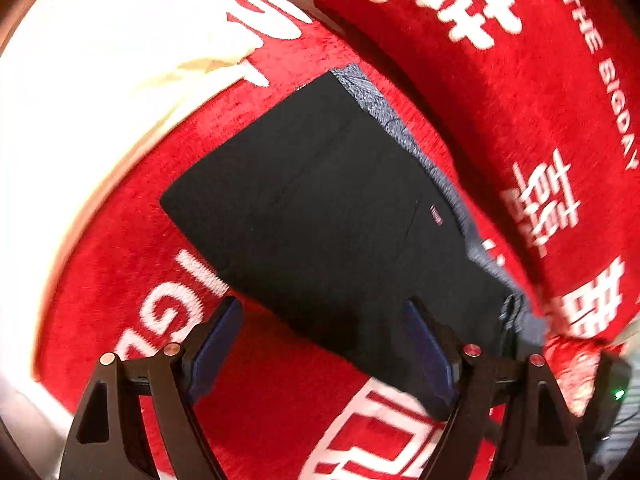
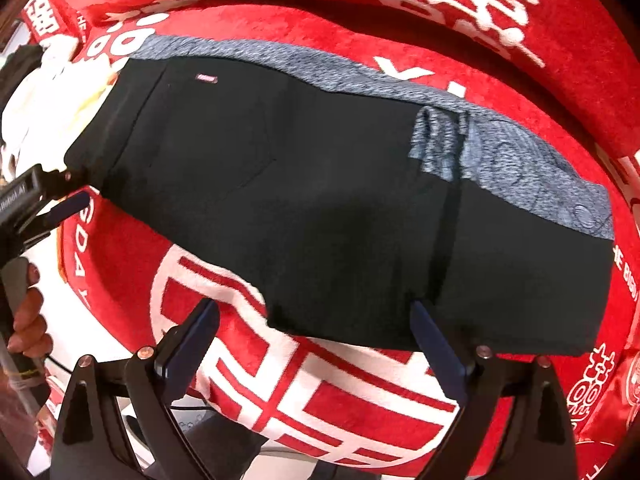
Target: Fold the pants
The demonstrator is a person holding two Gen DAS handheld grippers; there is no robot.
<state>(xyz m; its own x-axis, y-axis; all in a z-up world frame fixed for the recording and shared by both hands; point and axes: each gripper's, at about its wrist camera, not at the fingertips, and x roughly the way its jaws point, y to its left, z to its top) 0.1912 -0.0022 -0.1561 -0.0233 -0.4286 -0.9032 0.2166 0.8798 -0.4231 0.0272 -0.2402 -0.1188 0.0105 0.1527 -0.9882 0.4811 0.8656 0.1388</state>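
Black pants (image 1: 320, 208) with a grey heathered lining lie folded flat on a red blanket (image 1: 272, 368). They also show in the right wrist view (image 2: 320, 208), with the grey lining (image 2: 520, 152) along the far edge. My left gripper (image 1: 324, 312) is open and empty, hovering over the pants' near edge. My right gripper (image 2: 316, 316) is open and empty above the pants' near edge. The left gripper (image 2: 68, 200) also shows at the left of the right wrist view, beside the pants' left end.
The red blanket (image 2: 320, 392) has large white characters and lettering. A cream cloth (image 1: 80, 100) lies at the left. A red printed cushion or backrest (image 1: 500, 60) rises behind the pants. A dark device with a green light (image 1: 618, 394) sits at the right.
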